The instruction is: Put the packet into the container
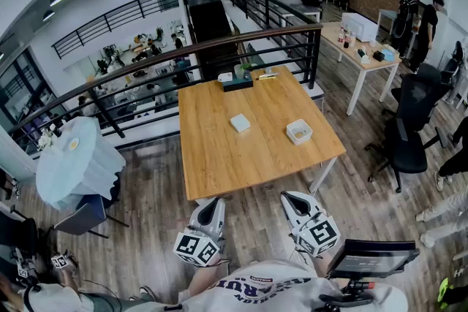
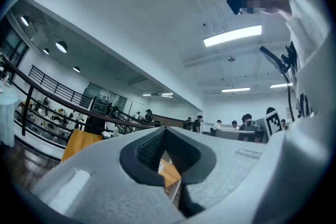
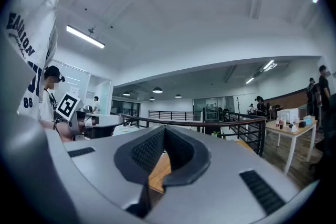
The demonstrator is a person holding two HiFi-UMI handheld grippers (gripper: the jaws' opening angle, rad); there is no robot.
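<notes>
Hovering short of the table (image 1: pixel 219 157), left gripper (image 1: pixel 211 201) and right gripper (image 1: pixel 292 196) sit closed and empty; packet (image 1: pixel 240 123) lies mid-table, container (image 1: pixel 299 131) toward its right edge, so I judge an opening reach to the packet comes next.

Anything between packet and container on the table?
Nothing: the head view shows only bare tabletop between the packet and the container.

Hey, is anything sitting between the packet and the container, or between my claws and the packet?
Nothing visible does. Only bare table lies between the packet and the container, and between the packet and the left claw and right claw, held off the near edge. The dark box sits behind, at the far edge.
</notes>
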